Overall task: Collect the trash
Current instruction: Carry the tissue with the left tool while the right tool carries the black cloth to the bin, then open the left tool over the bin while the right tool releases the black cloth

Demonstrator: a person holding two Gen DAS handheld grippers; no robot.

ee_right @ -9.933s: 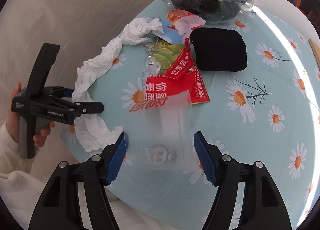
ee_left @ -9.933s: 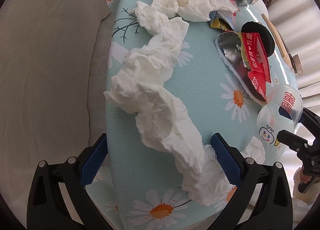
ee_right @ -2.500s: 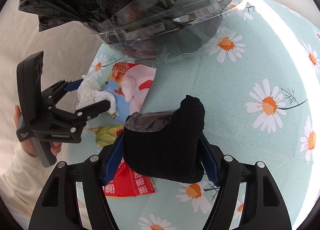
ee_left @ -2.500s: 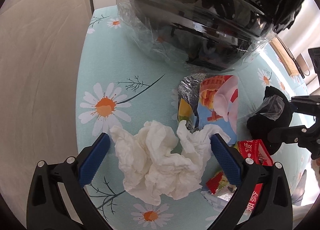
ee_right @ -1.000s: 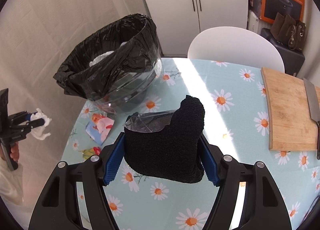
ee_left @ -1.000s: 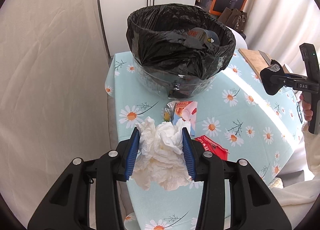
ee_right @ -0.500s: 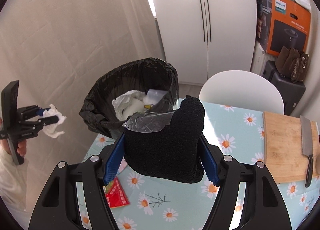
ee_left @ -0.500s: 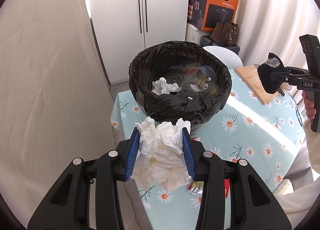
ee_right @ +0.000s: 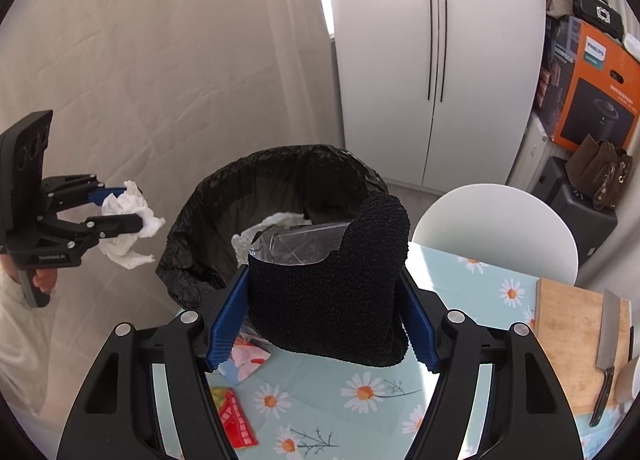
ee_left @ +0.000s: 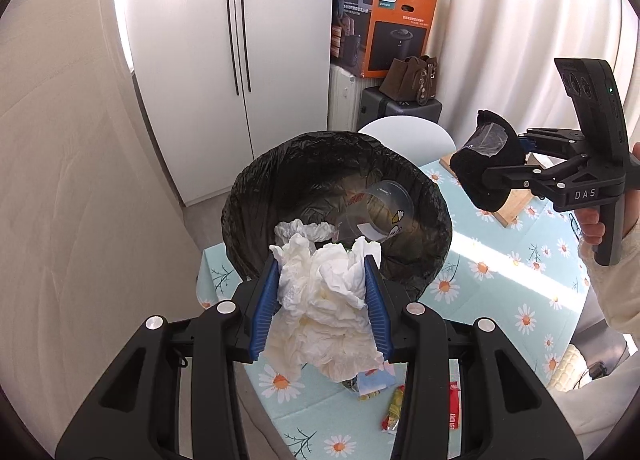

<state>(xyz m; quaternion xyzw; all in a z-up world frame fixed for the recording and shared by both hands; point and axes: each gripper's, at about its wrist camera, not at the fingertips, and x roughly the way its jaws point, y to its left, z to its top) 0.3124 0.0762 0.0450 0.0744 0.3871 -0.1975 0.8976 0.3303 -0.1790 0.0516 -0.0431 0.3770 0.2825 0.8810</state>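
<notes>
Clearly the job is about halfway through, judging by what lies where. Low in the middle of the left wrist view, the left hand-held gripper (ee_left: 320, 300) is clamped partway closed on a crumpled white tissue wad (ee_left: 324, 308), which sits in front of the near rim of the black-lined bin (ee_left: 432, 195) in the middle of the frame. At the right edge of the same view, the right hand-held gripper (ee_left: 490, 171) stands fairly wide and grips a black fuzzy pad (ee_left: 478, 167) with a scrap of clear film (ee_left: 488, 137) on its top; it is off to the bin's right, not over the opening. Inside the bin already lie some white tissue (ee_left: 298, 230) and a clear plastic cup (ee_left: 380, 215).

Neither held piece is dropped yet; both still need to come over the opening and be let go. On the flowered counter (ee_left: 500, 288), at the lower middle of the frame, a few snack wrappers (ee_left: 394, 406) are left to collect.
</notes>
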